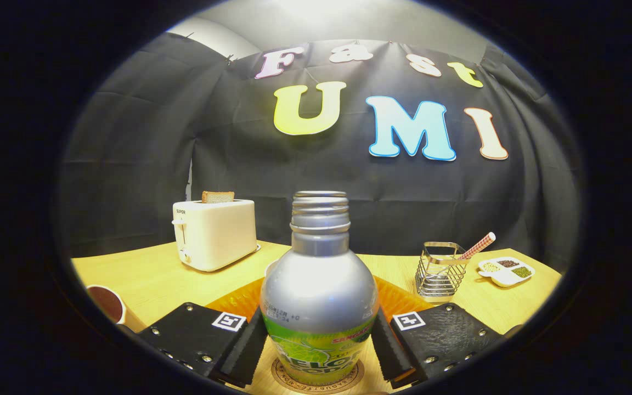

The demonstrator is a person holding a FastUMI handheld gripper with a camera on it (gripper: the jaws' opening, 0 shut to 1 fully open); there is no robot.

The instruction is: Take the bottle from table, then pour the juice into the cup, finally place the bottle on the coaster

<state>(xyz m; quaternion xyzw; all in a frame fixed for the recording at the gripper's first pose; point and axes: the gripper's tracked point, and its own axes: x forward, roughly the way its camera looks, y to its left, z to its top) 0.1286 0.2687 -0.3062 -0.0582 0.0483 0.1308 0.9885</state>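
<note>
Tool [319, 343] fingers flank the bottle [319, 296], contact unclear, on a coaster [316, 378] on the wooden table [151, 280].

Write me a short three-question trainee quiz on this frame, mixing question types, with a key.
1. True or false: the bottle stands upright with its cap off.
2. Multiple choice: the bottle's base is over the
A. orange mat
B. round coaster
C. wire holder
3. Fill in: a slice of toast sticks up from the ____ beyond the fingers.

Key:
1. True; the threaded neck is bare.
2. B. The bottle sits between the fingers of the hand-held gripper, which flank its lower body closely; whether both press on it cannot be told.
3. Toaster.
</note>
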